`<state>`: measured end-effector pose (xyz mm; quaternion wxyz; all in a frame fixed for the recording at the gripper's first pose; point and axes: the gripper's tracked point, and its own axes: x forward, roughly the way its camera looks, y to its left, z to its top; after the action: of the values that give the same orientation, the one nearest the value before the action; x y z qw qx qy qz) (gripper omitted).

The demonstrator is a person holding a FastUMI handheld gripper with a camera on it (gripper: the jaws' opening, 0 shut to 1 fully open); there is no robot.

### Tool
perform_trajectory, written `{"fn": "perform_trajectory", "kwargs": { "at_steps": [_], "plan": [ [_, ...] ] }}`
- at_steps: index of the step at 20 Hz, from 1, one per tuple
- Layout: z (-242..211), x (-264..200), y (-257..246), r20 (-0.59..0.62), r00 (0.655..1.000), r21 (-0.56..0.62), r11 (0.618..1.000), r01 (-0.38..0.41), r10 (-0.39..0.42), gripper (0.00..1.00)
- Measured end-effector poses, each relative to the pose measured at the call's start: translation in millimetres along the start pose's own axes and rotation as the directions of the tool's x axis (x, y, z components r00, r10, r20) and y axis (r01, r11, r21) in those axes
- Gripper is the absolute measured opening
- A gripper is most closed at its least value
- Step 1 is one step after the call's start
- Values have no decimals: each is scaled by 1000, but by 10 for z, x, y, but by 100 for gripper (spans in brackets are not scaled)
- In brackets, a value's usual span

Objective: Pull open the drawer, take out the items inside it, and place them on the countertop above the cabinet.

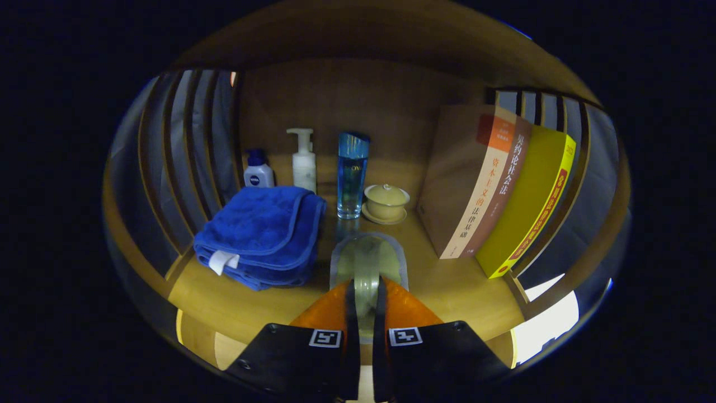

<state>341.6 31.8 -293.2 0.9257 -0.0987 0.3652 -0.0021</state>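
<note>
My gripper [366, 288] is shut on a flat, grey-green translucent item [367, 254], with both fingers pressing its narrow middle. The item sticks out ahead of the fingertips over the wooden countertop [447, 285]. I cannot tell whether it touches the wood. Just beyond it stand a tall blue bottle [352, 176] and a yellowish lidded cup on a saucer [386, 202]. A folded blue towel [263, 235] lies to the left of the fingers.
A white pump bottle [304, 162] and a small white bottle with a blue cap [258, 170] stand behind the towel. Three books [492, 190] lean on the right. Wooden slats [184, 151] wall both sides, and a wooden panel closes the back.
</note>
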Motion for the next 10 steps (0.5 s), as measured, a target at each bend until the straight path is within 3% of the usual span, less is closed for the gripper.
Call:
{"fn": "perform_trajectory", "kwargs": {
  "at_steps": [2, 10],
  "plan": [
    [-41, 56, 6, -13, 1000, 4, 1000, -3, 3, 17],
    [-76, 152, -4, -18, 1000, 26, 1000, -5, 5, 37]
  ]
}}
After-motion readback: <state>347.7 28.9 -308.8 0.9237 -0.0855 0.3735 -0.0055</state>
